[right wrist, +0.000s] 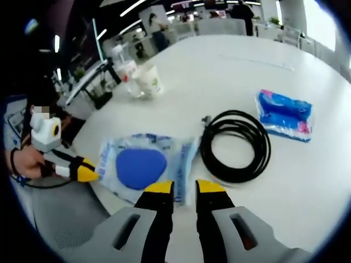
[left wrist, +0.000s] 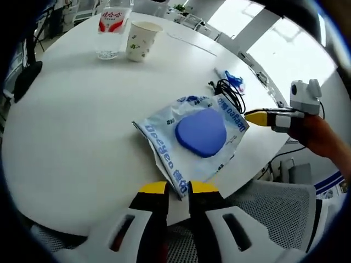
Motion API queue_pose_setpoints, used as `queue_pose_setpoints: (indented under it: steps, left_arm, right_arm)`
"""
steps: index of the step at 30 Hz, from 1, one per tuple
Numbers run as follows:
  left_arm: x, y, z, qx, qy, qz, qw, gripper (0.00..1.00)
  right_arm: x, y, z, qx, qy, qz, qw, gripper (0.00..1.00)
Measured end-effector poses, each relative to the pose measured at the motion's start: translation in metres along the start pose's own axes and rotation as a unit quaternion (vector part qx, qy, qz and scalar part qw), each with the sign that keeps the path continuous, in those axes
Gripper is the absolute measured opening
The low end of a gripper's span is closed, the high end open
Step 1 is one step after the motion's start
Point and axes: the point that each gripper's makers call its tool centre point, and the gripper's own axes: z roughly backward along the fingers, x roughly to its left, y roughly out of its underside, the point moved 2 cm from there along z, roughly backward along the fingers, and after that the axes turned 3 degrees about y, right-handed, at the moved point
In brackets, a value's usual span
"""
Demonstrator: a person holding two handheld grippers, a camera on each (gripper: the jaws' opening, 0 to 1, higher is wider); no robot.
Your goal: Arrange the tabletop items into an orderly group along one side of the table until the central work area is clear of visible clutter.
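A clear printed plastic bag with a blue heart-shaped pad inside lies at the table's near edge. My left gripper stands with a narrow gap between its jaws, and the bag's corner reaches just to its tips. My right gripper touches the bag's opposite edge. In the right gripper view the bag and pad lie just ahead of my right gripper, whose jaws are slightly apart at the bag's edge. My left gripper is at the bag's left side. A black cable coil lies to the right.
A blue tissue pack lies beyond the cable. A paper cup and a water bottle stand together at the far side of the white round table. A mesh chair stands below the table edge.
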Motion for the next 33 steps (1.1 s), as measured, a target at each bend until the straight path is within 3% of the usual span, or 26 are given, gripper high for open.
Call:
queue_pose_setpoints:
  steps: [8, 11, 14, 24, 33]
  left_arm:
    - [-0.001, 0.003, -0.006, 0.008, -0.013, 0.014, 0.9998, 0.07]
    - [0.0, 0.005, -0.007, 0.015, -0.03, 0.025, 0.9991, 0.04]
    - [-0.001, 0.0, -0.007, 0.016, -0.036, 0.024, 0.9989, 0.01]
    - [-0.002, -0.019, 0.0, -0.031, -0.047, 0.023, 0.9982, 0.0]
    - [-0.01, -0.036, 0.003, -0.049, -0.049, 0.015, 0.9975, 0.0]
  right_arm:
    - [0.004, -0.004, -0.014, 0.024, -0.018, 0.041, 0.9987, 0.09]
    - [-0.001, -0.002, -0.015, 0.028, -0.008, 0.045, 0.9986, 0.01]
    - [-0.002, 0.003, -0.013, 0.032, -0.009, 0.009, 0.9994, 0.0]
    - [-0.004, 0.007, 0.002, 0.013, -0.029, -0.014, 0.9994, 0.0]
    - [-0.004, 0.005, 0.017, -0.008, -0.042, -0.047, 0.998, 0.0]
